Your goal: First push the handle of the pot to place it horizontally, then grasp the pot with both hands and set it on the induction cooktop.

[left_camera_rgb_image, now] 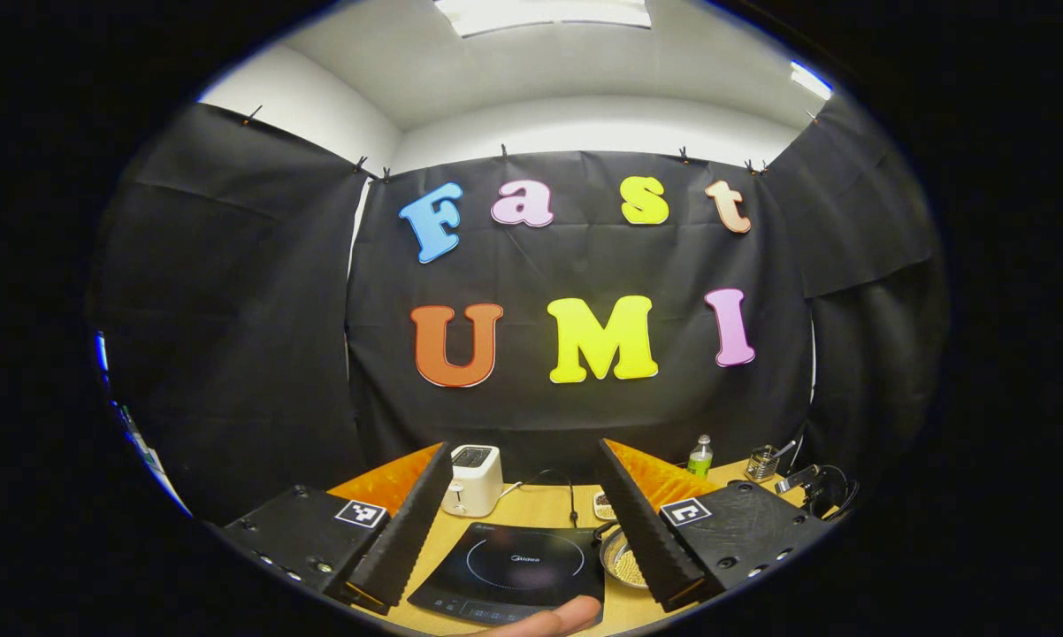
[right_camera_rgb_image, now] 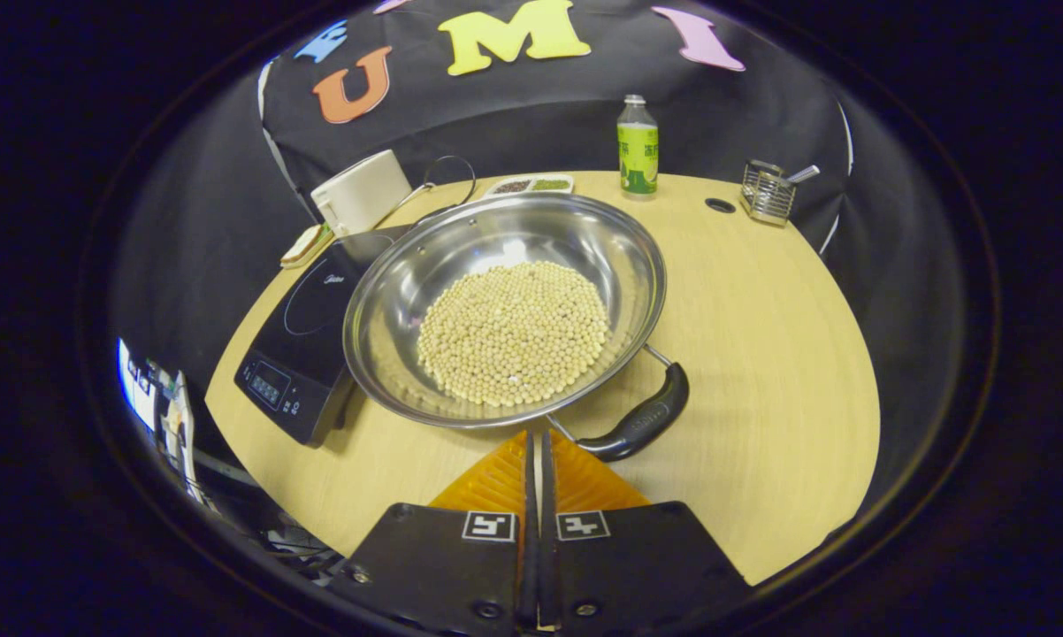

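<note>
Your right hand-held gripper (right_camera_rgb_image: 536, 442) was clenched empty just short of the pot (right_camera_rgb_image: 505, 310), which overlapped the induction cooktop (right_camera_rgb_image: 306, 345) near the table's (right_camera_rgb_image: 761, 372) left edge, while your left hand-held gripper (left_camera_rgb_image: 527, 495) hung released.

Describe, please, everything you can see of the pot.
The pot is a wide, shallow pan of shiny metal, upright on the table, its left edge overlapping the cooktop. A flat layer of pale round beans covers its bottom. A dark loop handle on wire brackets sticks out at its near right rim. The right gripper, shut, sits just before the rim beside that handle; contact is unclear.
</note>
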### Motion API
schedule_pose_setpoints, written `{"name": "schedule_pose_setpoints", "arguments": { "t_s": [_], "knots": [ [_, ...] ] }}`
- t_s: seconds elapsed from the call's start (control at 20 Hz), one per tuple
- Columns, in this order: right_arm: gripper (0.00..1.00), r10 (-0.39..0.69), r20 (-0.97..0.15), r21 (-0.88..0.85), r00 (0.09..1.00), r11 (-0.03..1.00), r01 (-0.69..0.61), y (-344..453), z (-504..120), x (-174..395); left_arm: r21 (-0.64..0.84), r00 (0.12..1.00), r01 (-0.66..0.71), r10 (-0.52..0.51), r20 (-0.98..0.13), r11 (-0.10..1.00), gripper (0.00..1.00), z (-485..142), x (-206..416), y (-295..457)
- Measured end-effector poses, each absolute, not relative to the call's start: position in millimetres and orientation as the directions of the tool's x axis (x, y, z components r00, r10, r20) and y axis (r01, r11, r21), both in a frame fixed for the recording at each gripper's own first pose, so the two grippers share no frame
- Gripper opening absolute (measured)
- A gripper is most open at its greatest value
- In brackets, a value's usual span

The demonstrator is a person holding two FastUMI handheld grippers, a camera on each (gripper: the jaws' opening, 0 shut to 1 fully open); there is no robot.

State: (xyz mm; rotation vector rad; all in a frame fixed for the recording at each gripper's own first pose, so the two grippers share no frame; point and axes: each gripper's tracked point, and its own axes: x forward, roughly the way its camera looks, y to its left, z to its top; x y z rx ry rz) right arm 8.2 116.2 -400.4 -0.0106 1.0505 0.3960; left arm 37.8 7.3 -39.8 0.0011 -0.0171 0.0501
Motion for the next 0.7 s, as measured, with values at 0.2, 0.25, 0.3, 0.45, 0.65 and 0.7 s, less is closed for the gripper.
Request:
{"name": "schedule_pose_setpoints", "arguments": {
  "t_s": [0.2, 0.25, 0.3, 0.45, 0.65, 0.7],
  "knots": [
    [0.04, 0.320, -0.841, 0.197, 0.437, 0.932, -0.304, 108, -409, 15, -0.047, 0.998, -0.066, 0.067, 0.013, 0.997, 0.96, -46, 51, 7],
    [0.04, 0.323, -0.837, 0.205, 0.442, 0.934, -0.294, 105, -409, 19, -0.082, 0.996, -0.079, 0.082, 0.027, 0.993, 0.97, -41, 51, 9],
    [0.04, 0.323, -0.831, 0.213, 0.453, 0.937, -0.277, 101, -408, 24, -0.104, 0.996, -0.072, 0.076, 0.035, 0.992, 0.96, -38, 52, 7],
    [0.04, 0.326, -0.815, 0.235, 0.479, 0.942, -0.241, 96, -405, 34, -0.091, 0.996, -0.075, 0.078, 0.035, 0.993, 0.82, -40, 55, 5],
    [0.04, 0.306, -0.804, 0.216, 0.510, 0.949, -0.229, 82, -406, 47, -0.086, 0.998, -0.061, 0.060, -0.013, 0.994, 0.94, -57, 65, 0],
    [0.04, 0.310, -0.801, 0.221, 0.512, 0.948, -0.227, 81, -407, 50, -0.086, 0.998, -0.056, 0.054, -0.027, 0.995, 0.95, -62, 68, -1]
  ]
}}
